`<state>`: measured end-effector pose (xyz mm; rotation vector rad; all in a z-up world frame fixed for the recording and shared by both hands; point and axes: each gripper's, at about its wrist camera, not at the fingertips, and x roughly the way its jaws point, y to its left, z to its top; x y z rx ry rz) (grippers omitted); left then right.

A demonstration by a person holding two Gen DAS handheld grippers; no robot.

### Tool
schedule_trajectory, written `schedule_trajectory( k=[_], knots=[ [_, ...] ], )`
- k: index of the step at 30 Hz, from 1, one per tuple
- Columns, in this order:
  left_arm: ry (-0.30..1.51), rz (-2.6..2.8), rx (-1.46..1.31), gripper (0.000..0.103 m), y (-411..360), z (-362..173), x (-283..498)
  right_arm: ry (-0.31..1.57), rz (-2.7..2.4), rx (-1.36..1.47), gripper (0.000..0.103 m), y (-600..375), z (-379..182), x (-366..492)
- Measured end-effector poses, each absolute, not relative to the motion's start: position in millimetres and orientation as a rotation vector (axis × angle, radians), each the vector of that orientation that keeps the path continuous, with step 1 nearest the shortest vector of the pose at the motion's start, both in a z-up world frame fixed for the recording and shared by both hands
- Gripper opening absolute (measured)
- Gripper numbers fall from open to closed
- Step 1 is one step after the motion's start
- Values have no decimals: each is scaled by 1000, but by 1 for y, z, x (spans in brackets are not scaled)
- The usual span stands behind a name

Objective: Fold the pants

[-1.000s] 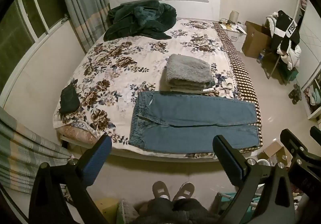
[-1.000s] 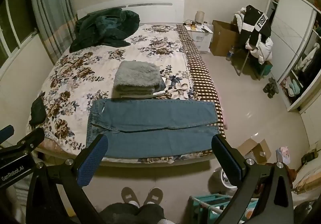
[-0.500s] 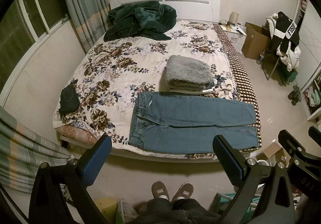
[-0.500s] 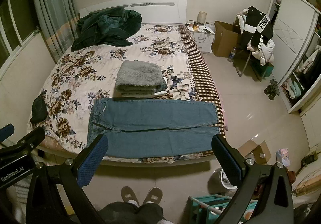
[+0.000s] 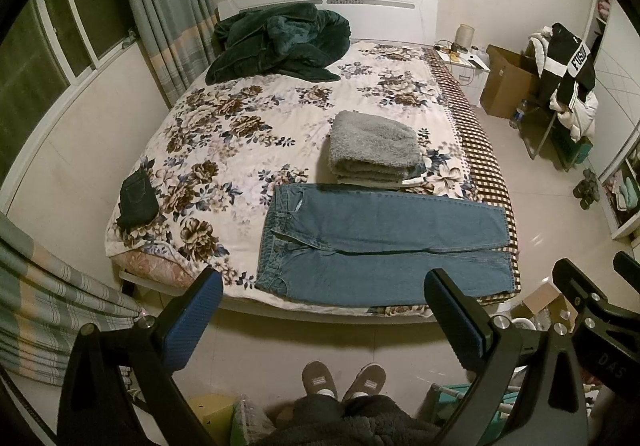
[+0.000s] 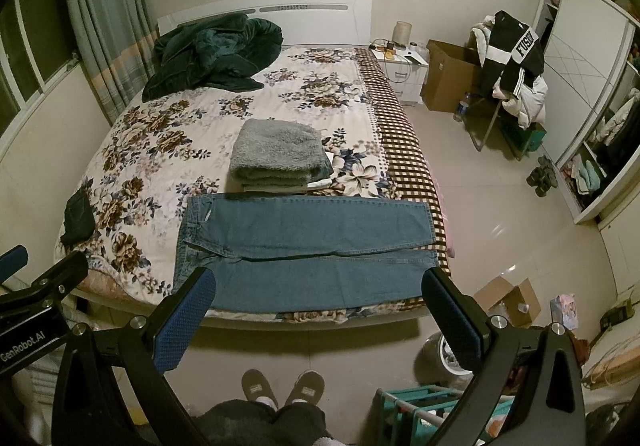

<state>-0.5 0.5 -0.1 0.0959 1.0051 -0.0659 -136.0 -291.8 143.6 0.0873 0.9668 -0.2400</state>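
Blue jeans (image 5: 380, 242) lie flat across the foot of the flowered bed (image 5: 248, 134), waistband to the left, legs side by side pointing right; they also show in the right wrist view (image 6: 308, 246). My left gripper (image 5: 323, 298) is open and empty, held high above the floor, well short of the bed edge. My right gripper (image 6: 320, 294) is open and empty too, at a similar height, to the right of the left one.
A folded grey blanket stack (image 5: 374, 148) lies just behind the jeans. A dark green coat (image 5: 280, 42) is heaped at the headboard, a small dark folded garment (image 5: 138, 200) at the bed's left edge. A chair with clothes (image 6: 512, 74), cardboard boxes (image 6: 450, 74) and shelves stand on the right. The person's slippers (image 6: 282, 386) are on the floor.
Both views have shifted very slightly; the grippers stay open and the jeans have not moved.
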Motion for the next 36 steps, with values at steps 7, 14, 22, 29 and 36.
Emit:
schedule_trajectory(
  k=[7,14,22,29,36],
  knots=[
    [1004,-65,95,103,1,0,-1,967,-241,87,103,-293,144,-136],
    [1004,-66,94,103,1,0,-1,965,-241,86,103,-292,145,-136],
    [1005,-68,94,103,1,0,-1,965,-240,86,103,-284,143,-131],
    [1003,-67,93,103,1,0,-1,964,-239,85,103,-282,144,-129],
    [1003,-68,92,103,1,0,-1,964,-240,87,103,-282,144,-129]
  ],
)
